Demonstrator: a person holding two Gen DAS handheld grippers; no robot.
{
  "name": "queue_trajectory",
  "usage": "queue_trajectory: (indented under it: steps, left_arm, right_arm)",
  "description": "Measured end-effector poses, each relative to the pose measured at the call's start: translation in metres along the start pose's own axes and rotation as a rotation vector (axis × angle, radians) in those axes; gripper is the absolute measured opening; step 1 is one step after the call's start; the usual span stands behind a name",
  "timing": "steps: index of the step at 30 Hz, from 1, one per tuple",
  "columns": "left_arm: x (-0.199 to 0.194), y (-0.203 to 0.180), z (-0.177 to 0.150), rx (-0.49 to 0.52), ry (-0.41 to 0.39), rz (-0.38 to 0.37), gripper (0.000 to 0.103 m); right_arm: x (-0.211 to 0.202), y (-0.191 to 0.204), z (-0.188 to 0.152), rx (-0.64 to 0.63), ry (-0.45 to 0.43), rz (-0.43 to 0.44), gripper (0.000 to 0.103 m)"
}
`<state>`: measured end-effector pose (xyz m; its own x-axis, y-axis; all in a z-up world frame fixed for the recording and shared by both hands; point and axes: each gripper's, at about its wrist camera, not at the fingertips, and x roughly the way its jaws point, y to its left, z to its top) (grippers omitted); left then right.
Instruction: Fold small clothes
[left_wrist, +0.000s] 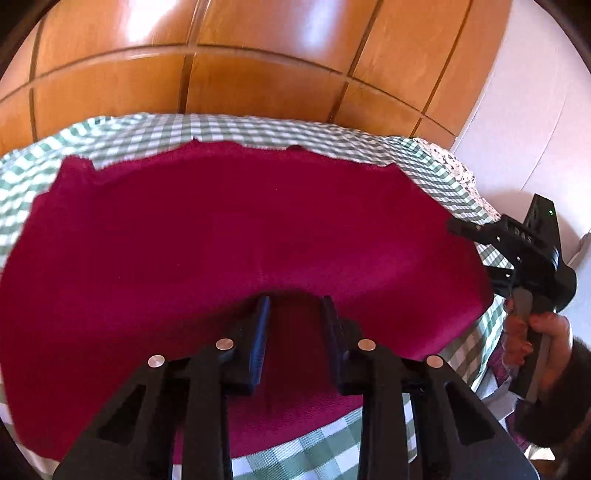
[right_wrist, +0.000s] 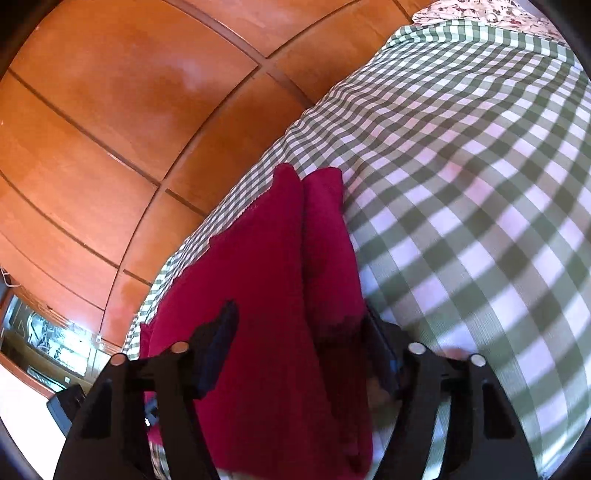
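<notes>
A crimson knit garment (left_wrist: 236, 236) lies spread on a green-and-white checked cloth (left_wrist: 207, 127). My left gripper (left_wrist: 295, 306) is open, its fingers straddling the garment's folded near edge. My right gripper (left_wrist: 476, 236) shows in the left wrist view at the garment's right edge, held by a hand. In the right wrist view the right gripper (right_wrist: 299, 325) is open, its fingers wide apart on either side of a doubled edge of the garment (right_wrist: 258, 280). The checked cloth (right_wrist: 461, 184) stretches away to the right.
A glossy wooden panelled wardrobe (left_wrist: 240, 66) stands right behind the bed. A white wall (left_wrist: 535, 122) is at the right. A flowered fabric (right_wrist: 480, 11) lies at the far end of the checked cloth.
</notes>
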<state>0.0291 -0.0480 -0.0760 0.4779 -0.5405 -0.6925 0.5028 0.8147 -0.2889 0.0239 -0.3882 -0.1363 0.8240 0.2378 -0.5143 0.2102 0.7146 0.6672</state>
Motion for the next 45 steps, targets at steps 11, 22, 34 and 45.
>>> queue_trajectory:
  steps: [11,22,34,45]
  left_arm:
    - [-0.008,0.002,0.001,-0.029,-0.024,-0.082,0.055]
    - [-0.055,0.024,0.014,-0.105,-0.154,0.009,0.080]
    - [-0.071,0.072,0.008,-0.236,-0.170,0.127,0.081]
    - [-0.071,0.081,-0.003,-0.273,-0.147,0.125,0.081]
  right_arm:
    - [0.032,0.009,0.014,0.127,0.028,0.099,0.026]
    - [-0.023,0.006,0.060,0.111,-0.073,0.089,0.021]
    - [-0.102,0.008,0.128,-0.043,-0.304,-0.369,0.021]
    - [-0.044,0.155,0.058,-0.501,-0.263,-0.345,0.022]
